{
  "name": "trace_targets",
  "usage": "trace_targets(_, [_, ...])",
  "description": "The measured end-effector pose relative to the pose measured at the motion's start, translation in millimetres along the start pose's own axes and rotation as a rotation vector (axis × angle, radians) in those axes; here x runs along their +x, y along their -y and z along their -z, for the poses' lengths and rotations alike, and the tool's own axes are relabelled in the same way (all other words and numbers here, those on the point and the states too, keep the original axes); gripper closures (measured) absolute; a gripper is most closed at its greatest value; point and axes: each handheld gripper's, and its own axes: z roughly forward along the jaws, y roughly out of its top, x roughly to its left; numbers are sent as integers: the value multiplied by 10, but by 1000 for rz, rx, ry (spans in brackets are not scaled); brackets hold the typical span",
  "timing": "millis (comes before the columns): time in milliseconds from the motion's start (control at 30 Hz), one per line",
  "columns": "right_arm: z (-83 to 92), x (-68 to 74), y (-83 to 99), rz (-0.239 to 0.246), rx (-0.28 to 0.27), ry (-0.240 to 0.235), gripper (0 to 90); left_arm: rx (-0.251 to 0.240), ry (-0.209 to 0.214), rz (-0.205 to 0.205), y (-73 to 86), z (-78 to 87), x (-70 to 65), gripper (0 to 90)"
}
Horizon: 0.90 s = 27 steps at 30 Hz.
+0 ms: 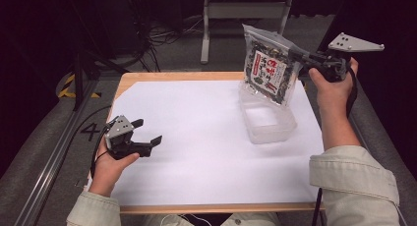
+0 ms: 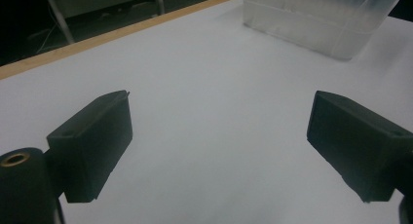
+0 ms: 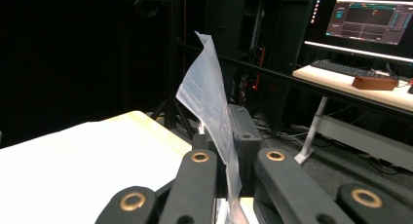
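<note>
table [image 1: 196,152]: we see it covered in white paper, with the tub and our left gripper on it; a drop from this height lands on the paper or over the far edge, since the bag hangs near the table's right rear corner.
tub [image 1: 268,120]: clear, empty and uncovered, it stands at the right rear of the table. It looks light, so we judge that a bag lowered crooked can catch the rim and shove or tip it.
bag [image 1: 269,69]: we hold this printed snack pouch in the air, tilted, its lower edge just above the tub's far end. It hangs from one edge only, so we judge it can swing, twist or slide free.
right gripper [image 1: 300,56]: clamped tight on the bag's upper right edge; in the right gripper view the film [image 3: 209,102] stands pinched between the jaws. The film is thin and slick, which is where a slip would start.
left gripper [image 1: 147,135]: jaws spread wide, nothing between them, resting at the table's left, well apart from the tub. From there we cannot steady the tub.
</note>
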Motion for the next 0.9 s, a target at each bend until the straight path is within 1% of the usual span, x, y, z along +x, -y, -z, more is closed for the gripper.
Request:
trace_targets(67, [5,-12,4,-1,0,7,885,5,2,5,0,-1,1,98])
trace_targets(267, [40,-47,14,1,1,24,885,0,1,2,2,-5,-3,99])
trace_targets(433, [74,-69,17,2,-8,38,885,5,5,7,1,-12,-9,100])
trace_targets(567, [69,-72,52,14,8,47,885,7,7,3,-1,-15,-11,100])
trace_targets(667, [77,-65,92,7,2,42,884,6,9,8,0,-6,-12,100])
trace_targets(767, [93,-36,131,24,8,30,884,5,7,11,6,-3,-8,100])
trace_targets(900, [101,-22,217,20,15,21,884,8,8,9,8,-10,-10,100])
